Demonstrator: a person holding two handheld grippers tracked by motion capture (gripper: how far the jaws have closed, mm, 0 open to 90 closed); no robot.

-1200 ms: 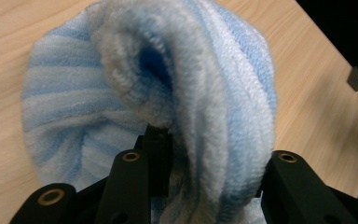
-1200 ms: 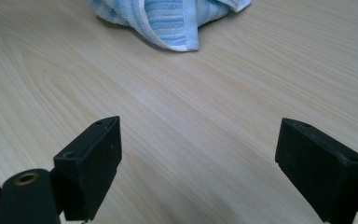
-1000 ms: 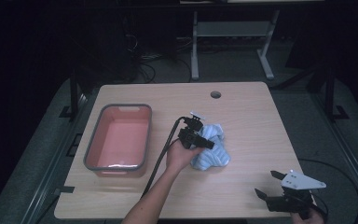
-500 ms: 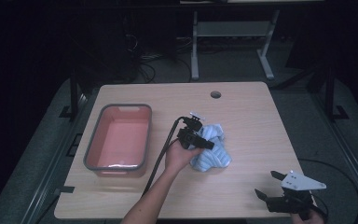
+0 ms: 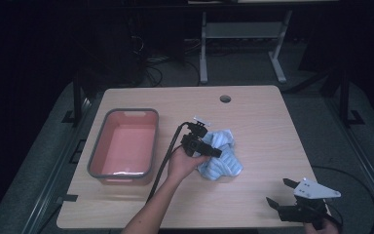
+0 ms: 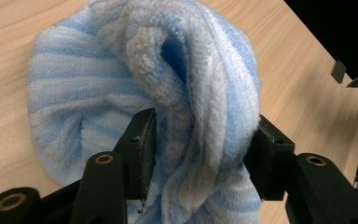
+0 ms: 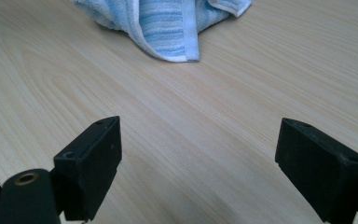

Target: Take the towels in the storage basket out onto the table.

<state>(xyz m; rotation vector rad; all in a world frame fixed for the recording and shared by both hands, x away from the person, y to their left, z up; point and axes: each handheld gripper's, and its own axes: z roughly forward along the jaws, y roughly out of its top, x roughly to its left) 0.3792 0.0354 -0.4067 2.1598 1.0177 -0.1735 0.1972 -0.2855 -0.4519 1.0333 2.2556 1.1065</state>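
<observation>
The left hand-held gripper [image 6: 196, 154] pinches a raised fold of the blue striped towel [image 5: 219, 153], which lies crumpled mid-worktop [image 5: 272, 126], just right of the red tub [image 5: 124, 146]. Grasp done; lifting and any transfer remain, apparently. The bunched towel shows no clear long axis. The right hand-held gripper [image 7: 198, 163] is spread, idle.

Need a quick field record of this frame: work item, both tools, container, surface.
work item: blue striped towel, bunched on the table
left tool: jaws closing around a fold of the towel
right tool: open, holding nothing, near the table's front right corner
container: red tub with grey rim, left of the towel, nothing in it
surface: wooden table
</observation>
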